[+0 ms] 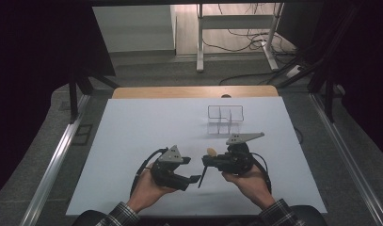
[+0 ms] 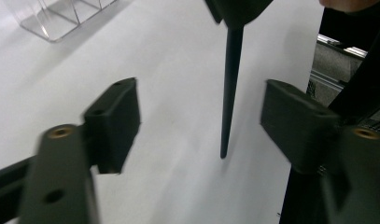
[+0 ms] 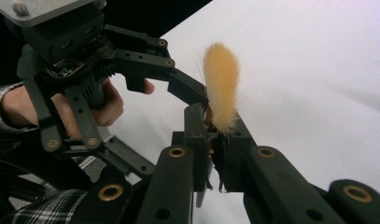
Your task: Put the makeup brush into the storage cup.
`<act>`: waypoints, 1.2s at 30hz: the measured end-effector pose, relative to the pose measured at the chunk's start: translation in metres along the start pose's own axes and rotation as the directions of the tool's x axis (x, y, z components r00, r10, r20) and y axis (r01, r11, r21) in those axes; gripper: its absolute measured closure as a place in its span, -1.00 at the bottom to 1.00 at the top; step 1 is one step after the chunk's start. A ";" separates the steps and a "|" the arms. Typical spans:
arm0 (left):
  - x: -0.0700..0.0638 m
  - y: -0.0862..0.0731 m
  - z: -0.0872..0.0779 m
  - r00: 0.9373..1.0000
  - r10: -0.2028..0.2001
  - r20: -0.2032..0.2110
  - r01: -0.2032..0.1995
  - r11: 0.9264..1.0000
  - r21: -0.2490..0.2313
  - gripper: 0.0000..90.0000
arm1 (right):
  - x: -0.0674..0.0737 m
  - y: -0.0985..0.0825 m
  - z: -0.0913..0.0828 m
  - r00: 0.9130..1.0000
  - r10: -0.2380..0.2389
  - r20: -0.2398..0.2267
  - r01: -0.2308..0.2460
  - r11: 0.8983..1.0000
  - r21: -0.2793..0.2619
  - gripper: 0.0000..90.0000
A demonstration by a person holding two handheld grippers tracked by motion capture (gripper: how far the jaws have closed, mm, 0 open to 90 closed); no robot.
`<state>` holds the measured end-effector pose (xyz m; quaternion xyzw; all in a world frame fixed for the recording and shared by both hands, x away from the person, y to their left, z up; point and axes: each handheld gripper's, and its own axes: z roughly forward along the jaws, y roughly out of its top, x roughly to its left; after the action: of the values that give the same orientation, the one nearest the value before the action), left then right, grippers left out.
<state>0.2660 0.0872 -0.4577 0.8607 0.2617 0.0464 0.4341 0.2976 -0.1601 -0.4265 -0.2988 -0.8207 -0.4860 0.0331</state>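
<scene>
A brush with a tuft of pale orange bristles [image 3: 221, 88] and a thin black handle [image 2: 230, 93] is held upright over the white table. My right gripper [image 3: 214, 135] is shut on it just below the bristles. In the high view the right gripper [image 1: 207, 161] points left with the brush [image 1: 211, 151] in its tips and the handle hanging down. My left gripper [image 2: 201, 121] is open, its jaws on either side of the handle's lower end, clear of it. It sits low and left of centre in the high view [image 1: 195, 179], facing the right one.
A clear acrylic divider rack [image 1: 225, 120] stands behind the grippers at the middle back of the white sheet [image 1: 142, 136], also seen in the left gripper view [image 2: 61, 16]. A person's hand [image 3: 103, 100] holds the left gripper. Metal rails run along both table sides.
</scene>
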 end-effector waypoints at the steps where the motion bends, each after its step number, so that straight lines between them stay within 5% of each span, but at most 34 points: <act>1: 0.000 0.000 -0.001 1.000 -0.009 -0.001 0.009 1.000 0.001 -0.51 | -0.001 0.000 -0.001 1.000 -0.002 0.005 0.002 1.000 -0.002 0.87; 9: 0.006 -0.002 -0.008 0.999 -0.030 -0.013 0.030 0.999 0.021 -0.76 | -0.003 0.000 -0.006 0.999 -0.016 0.043 0.016 1.000 0.001 0.87; 19: 0.011 -0.009 -0.014 0.998 -0.021 -0.066 0.024 0.998 0.051 -0.86 | -0.008 0.002 -0.013 0.996 -0.034 0.078 0.035 0.999 -0.010 0.87; 26: 0.015 -0.012 -0.018 0.996 -0.021 -0.092 0.027 0.998 0.064 -0.94 | -0.013 0.002 -0.018 0.996 -0.006 0.094 0.009 1.000 -0.030 0.87; 36: 0.018 -0.018 -0.021 0.994 -0.019 -0.104 0.029 0.995 0.092 -0.97 | -0.016 0.004 -0.023 0.994 -0.016 0.111 0.020 0.999 -0.034 0.87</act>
<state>0.2675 0.1196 -0.4614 0.8734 0.2961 0.0731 0.3797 0.3068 -0.1848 -0.4170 -0.3182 -0.8154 -0.4831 -0.0221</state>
